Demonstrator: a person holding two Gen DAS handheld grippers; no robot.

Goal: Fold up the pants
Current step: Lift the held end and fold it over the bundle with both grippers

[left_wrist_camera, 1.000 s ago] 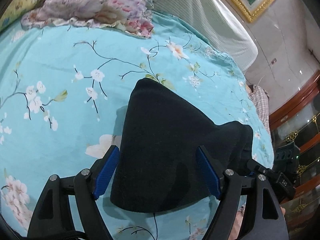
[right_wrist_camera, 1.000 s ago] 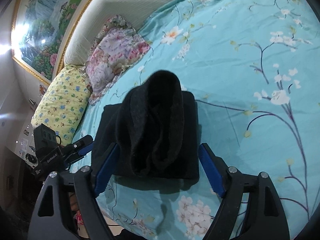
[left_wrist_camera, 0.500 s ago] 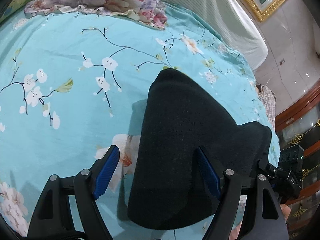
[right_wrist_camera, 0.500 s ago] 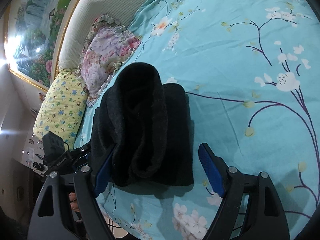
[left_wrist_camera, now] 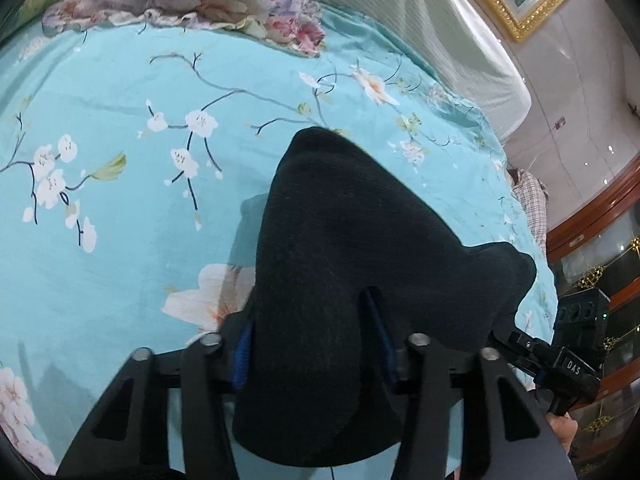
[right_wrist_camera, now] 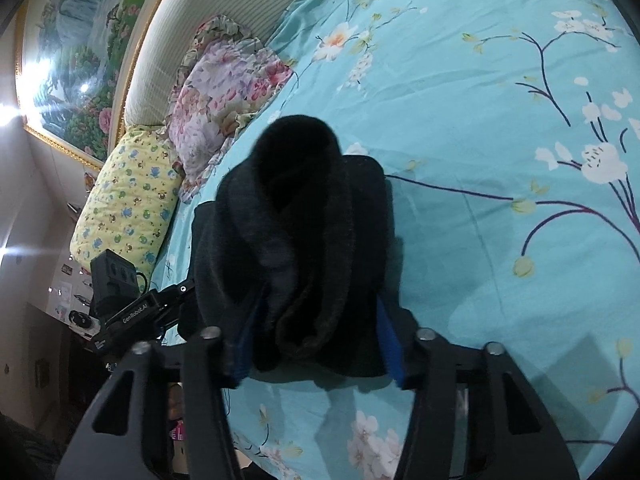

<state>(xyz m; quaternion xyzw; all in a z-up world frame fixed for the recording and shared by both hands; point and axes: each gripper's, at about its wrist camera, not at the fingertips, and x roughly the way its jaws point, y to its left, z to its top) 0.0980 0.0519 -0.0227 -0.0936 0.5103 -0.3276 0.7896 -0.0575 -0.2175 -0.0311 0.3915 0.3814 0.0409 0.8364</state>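
Observation:
The black pants [left_wrist_camera: 340,264] lie folded into a thick bundle on the turquoise flowered bedsheet [left_wrist_camera: 120,184]. My left gripper [left_wrist_camera: 312,344] is shut on one end of the bundle; its blue pads press into the cloth. My right gripper [right_wrist_camera: 316,340] is shut on the other end of the pants [right_wrist_camera: 304,216], where the folded layers show as a rolled stack. Each gripper shows in the other's view: the right gripper [left_wrist_camera: 560,368] at the lower right of the left wrist view, the left gripper [right_wrist_camera: 132,312] at the lower left of the right wrist view.
A pink flowered pillow [right_wrist_camera: 224,92] and a yellow pillow [right_wrist_camera: 128,204] lie by the striped headboard [right_wrist_camera: 224,12]. The bed edge runs near the bundle [left_wrist_camera: 536,240], with wooden furniture [left_wrist_camera: 600,208] beyond. Open sheet spreads to the right in the right wrist view [right_wrist_camera: 500,140].
Both grippers went from open around the bundle's ends to closed on it. The bundle looks larger and closer in both views.

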